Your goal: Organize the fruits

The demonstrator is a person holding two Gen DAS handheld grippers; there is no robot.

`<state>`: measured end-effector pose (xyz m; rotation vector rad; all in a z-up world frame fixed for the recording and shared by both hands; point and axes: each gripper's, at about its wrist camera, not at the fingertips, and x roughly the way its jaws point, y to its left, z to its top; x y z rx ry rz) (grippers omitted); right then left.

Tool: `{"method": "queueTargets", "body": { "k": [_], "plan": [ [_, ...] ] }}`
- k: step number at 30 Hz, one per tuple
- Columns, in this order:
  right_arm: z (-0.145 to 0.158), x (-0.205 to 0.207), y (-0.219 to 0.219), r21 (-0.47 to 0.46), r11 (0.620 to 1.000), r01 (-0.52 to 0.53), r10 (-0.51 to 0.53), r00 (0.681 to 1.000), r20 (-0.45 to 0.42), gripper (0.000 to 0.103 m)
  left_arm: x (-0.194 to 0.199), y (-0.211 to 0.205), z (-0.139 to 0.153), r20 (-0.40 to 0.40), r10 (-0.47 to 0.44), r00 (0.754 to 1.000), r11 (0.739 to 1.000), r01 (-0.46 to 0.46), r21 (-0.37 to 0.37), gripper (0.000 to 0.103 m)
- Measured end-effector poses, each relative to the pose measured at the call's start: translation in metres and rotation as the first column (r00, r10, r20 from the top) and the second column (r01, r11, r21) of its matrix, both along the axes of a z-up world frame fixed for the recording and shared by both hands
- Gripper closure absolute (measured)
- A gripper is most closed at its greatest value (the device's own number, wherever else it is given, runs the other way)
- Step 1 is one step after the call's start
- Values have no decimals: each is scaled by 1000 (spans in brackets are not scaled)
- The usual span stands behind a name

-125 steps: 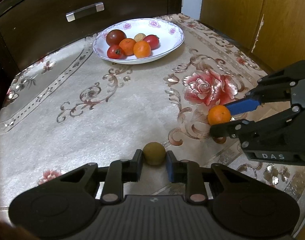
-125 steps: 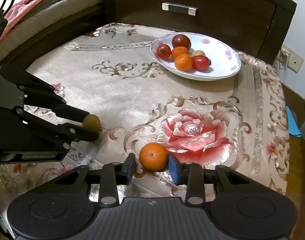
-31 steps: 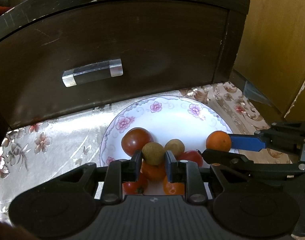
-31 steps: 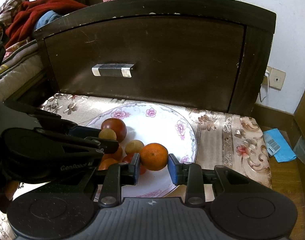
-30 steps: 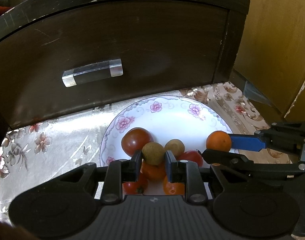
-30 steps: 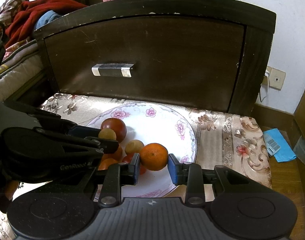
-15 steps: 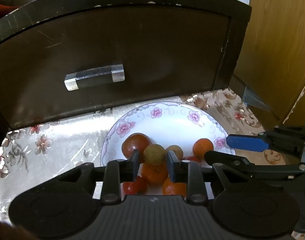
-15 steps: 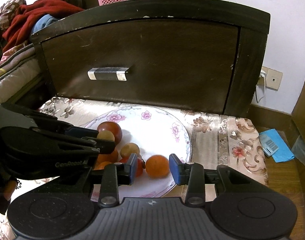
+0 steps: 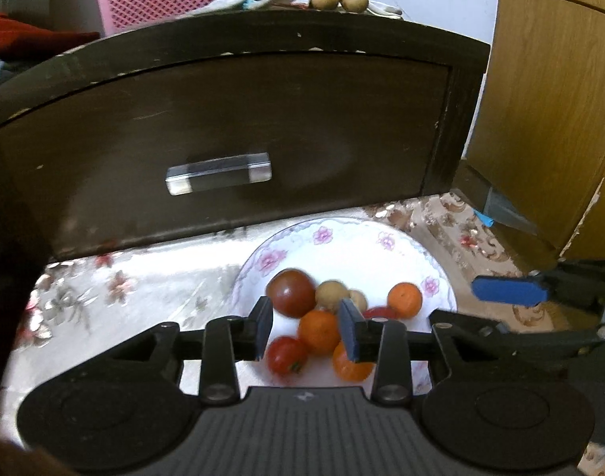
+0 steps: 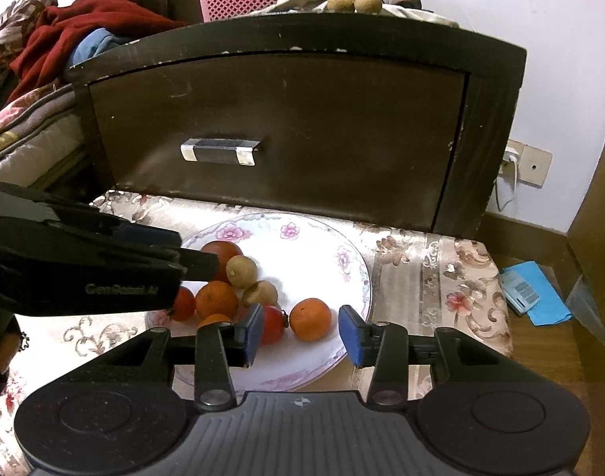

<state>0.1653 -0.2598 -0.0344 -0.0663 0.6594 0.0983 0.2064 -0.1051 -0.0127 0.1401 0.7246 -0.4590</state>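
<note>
Fruits now all lie in the plate: the orange and the kiwi were released a moment ago. Right gripper and left gripper both stand wide, holding nothing (organizing looks finished).

The left claw has a matte black body with a ribbed grey panel, two round discs, silver screws on the linkage arms and blue pads on its fingertips. The right claw looks alike; the left one's side reads "GenRobot.AI".
</note>
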Motion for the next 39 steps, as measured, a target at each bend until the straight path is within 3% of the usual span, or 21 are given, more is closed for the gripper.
{"method": "queueTargets", "body": {
  "k": [10, 21, 27, 32, 39],
  "plan": [
    [11, -32, 5, 11, 999, 53, -53, 999, -9, 67, -39, 33, -3, -25, 74, 997, 997, -74, 2, 53],
    [15, -87, 27, 41, 997, 64, -63, 998, -24, 66, -96, 50, -3, -35, 112, 993, 994, -113, -9, 40],
    [15, -114, 37, 56, 996, 75, -74, 997, -26, 66, -123, 51, -7, -27, 119, 992, 993, -119, 12, 28],
    [16, -131, 38, 75, 992, 98, -96, 995, -27, 65, -140, 58, -5, -15, 142, 990, 990, -142, -1, 12],
    [12, -153, 42, 77, 990, 115, -112, 993, -42, 62, -160, 68, -8, -12, 174, 985, 985, -174, -2, 1]
  ]
}}
